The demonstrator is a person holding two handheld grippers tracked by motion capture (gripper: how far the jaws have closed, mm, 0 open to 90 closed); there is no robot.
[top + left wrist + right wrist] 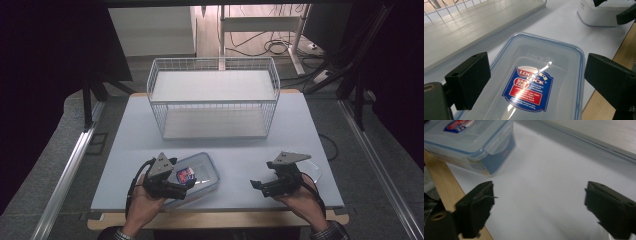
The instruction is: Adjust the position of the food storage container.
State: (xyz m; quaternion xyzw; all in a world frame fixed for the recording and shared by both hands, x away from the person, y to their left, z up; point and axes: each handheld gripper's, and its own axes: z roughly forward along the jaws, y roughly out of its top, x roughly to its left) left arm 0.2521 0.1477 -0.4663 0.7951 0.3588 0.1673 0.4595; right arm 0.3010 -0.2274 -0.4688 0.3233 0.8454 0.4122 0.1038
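Container lying near the table's front edge, both grippers spread wide

Container (197, 176) of clear plastic with a blue-rimmed lid and a red-and-blue label is sitting at about seven o'clock on the pale blue table (300, 125), close to the front edge where a strip of bare wood is showing. In the left gripper view the lid is lying between and beyond the black jaws. Left gripper (181, 191) is hovering at the container's near end with its jaws standing wide apart, gripping nothing. Right gripper (259, 186) is sitting at about five o'clock, well apart from the container, its jaws likewise spread wide over bare tabletop. Behind it, a clear round-cornered object (314, 169) is resting on the table. At twelve o'clock a white wire basket (214, 96) with a pale board across its top is standing on the far half. Grey floor is surrounding the table, metal rails are running along both sides, and cables (272, 47) are trailing beyond the far end among dark surroundings.
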